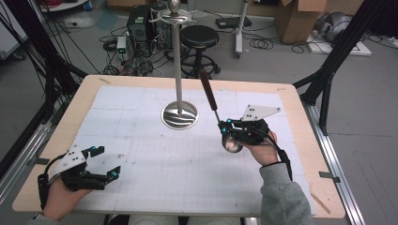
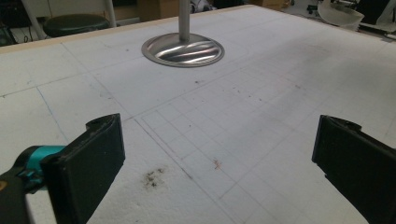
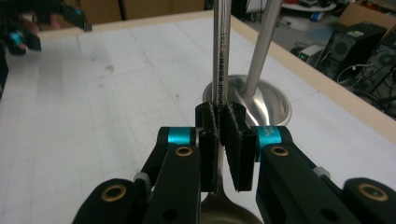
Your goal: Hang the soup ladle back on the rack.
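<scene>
Resting low at the near left corner of the table, the left gripper stands with its jaws spread wide and nothing between them, pointing across the white gridded mat toward the stand. Further right, near the middle of the table, the steel utensil stand rises upright from its round polished base, with hooks at its top. Right of that, the right gripper is clamped tight on a ladle, pinching the thin metal shaft just above the bowl; the bowl hangs at the bottom and the dark brown handle leans up and away toward the stand's pole. In the right gripper view the pads squeeze the shaft squarely from both sides. The ladle looks rigid and fairly light, but its polished shaft is probably slippery and could twist in a narrow pinch, with the long handle levering above. Gripping near the bowl, as here, seems sound for raising the handle's end to a hook.
</scene>
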`<action>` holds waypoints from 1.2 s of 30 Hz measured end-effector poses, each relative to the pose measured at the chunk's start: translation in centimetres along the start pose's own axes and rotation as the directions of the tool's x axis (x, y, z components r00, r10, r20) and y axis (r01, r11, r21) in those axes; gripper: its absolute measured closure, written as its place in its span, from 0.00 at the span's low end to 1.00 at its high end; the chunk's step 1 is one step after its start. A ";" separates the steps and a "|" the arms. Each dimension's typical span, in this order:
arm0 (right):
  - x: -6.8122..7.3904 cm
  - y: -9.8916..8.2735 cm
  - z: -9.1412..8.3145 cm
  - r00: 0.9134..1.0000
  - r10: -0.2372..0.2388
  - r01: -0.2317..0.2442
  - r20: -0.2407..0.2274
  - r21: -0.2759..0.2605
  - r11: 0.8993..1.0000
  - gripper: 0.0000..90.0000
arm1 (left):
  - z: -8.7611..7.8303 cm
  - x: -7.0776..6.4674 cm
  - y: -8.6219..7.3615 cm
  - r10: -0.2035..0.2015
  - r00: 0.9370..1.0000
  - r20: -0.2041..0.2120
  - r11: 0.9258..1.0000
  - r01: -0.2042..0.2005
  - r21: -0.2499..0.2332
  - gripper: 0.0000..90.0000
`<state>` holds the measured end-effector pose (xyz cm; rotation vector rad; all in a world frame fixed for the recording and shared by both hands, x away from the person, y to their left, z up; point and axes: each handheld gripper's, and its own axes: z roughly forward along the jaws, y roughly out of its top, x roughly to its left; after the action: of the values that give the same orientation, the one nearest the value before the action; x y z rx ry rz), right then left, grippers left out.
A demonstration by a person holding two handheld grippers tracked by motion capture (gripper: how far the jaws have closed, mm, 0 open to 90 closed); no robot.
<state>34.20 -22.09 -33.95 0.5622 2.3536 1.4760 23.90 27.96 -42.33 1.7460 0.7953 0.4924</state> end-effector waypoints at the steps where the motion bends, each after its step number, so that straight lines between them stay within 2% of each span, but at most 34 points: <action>1: 0.0 0.0 -0.1 1.000 0.015 -0.015 0.006 -0.020 1.000 0.93 | 0.0 0.0 0.0 0.000 1.000 0.001 1.000 0.000 0.001 0.03; 4: -0.1 -0.1 -0.4 0.999 0.046 -0.044 0.028 -0.069 0.997 0.93 | 0.0 0.0 0.0 0.002 1.000 0.001 1.000 -0.002 0.003 0.03; 8: 0.0 0.0 -0.7 0.997 0.060 -0.054 0.051 -0.110 0.992 0.93 | 0.0 0.0 0.0 0.003 1.000 0.000 1.000 -0.003 0.004 0.03; 20: -0.2 0.2 -1.0 0.991 0.105 -0.087 0.084 -0.189 0.978 0.93 | 0.1 0.0 0.0 0.004 1.000 -0.002 1.000 -0.004 -0.003 0.03; 36: -0.2 1.6 -0.3 0.986 0.131 -0.107 0.106 -0.211 0.972 0.93 | 0.0 0.0 0.1 -0.004 1.000 -0.006 1.000 0.004 -0.004 0.03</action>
<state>34.46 -21.81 -32.37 0.7262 2.0785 1.6639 23.92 27.94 -42.28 1.7392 0.8016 0.4968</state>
